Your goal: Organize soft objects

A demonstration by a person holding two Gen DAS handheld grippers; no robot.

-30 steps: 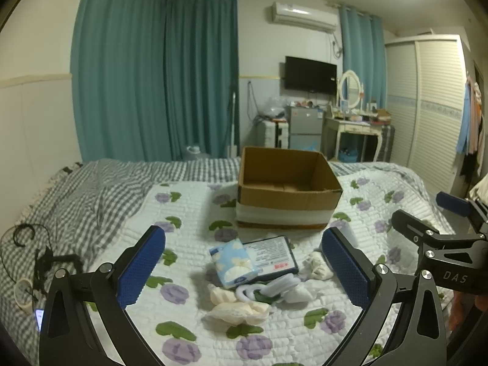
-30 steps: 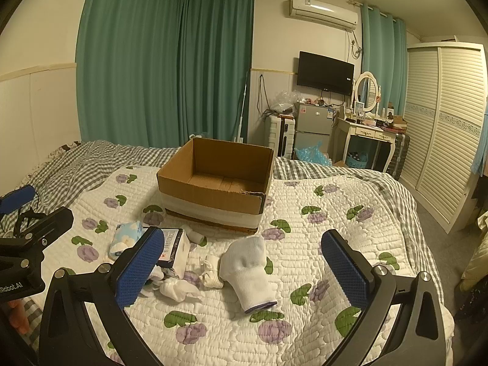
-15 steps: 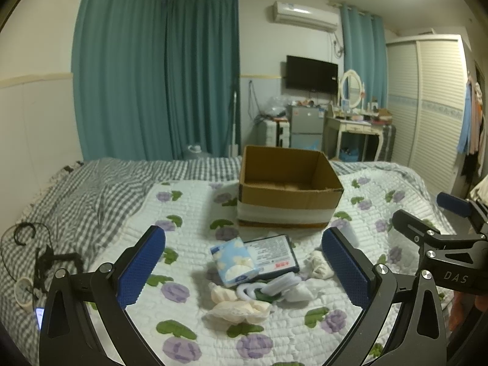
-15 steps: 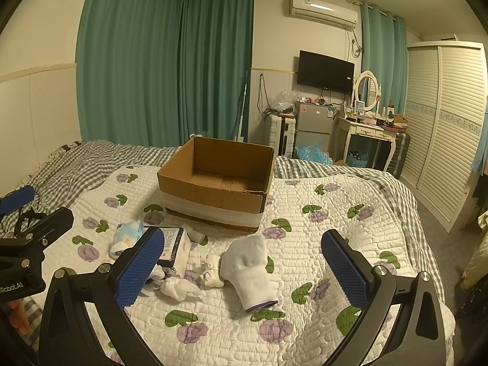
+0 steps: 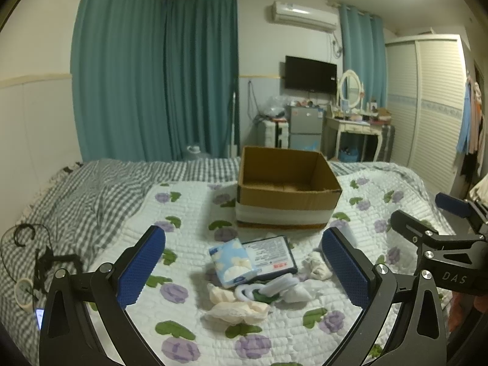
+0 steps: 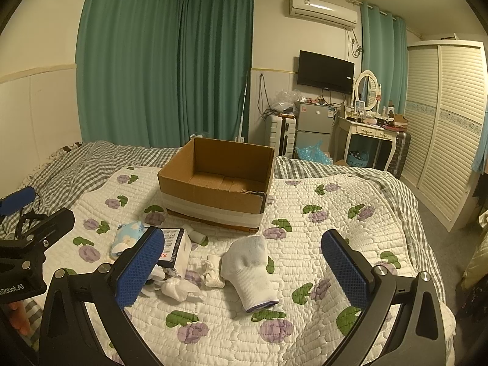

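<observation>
An open, empty cardboard box [image 5: 286, 189] [image 6: 213, 183] stands on the quilted bed. In front of it lie soft items: a blue cloud-print tissue pack [image 5: 233, 263] [image 6: 126, 239], a dark-edged wipes pack [image 5: 270, 254] [image 6: 172, 248], a cream sock [image 5: 236, 309], white rolled socks [image 5: 271, 288] [image 6: 178, 288], and a white knit glove [image 6: 250, 271]. My left gripper [image 5: 244, 270] is open above the pile. My right gripper [image 6: 242, 270] is open above the glove. Both are empty.
The bed has a flowered quilt [image 6: 335, 228] over a grey checked sheet [image 5: 76, 195]. Cables and a tape roll [image 5: 23, 291] lie at the left edge. A fridge, dressing table [image 6: 369, 128] and wardrobe [image 6: 445, 128] stand beyond the bed.
Both grippers have drifted very slightly; nothing on the bed has moved and both stay open.
</observation>
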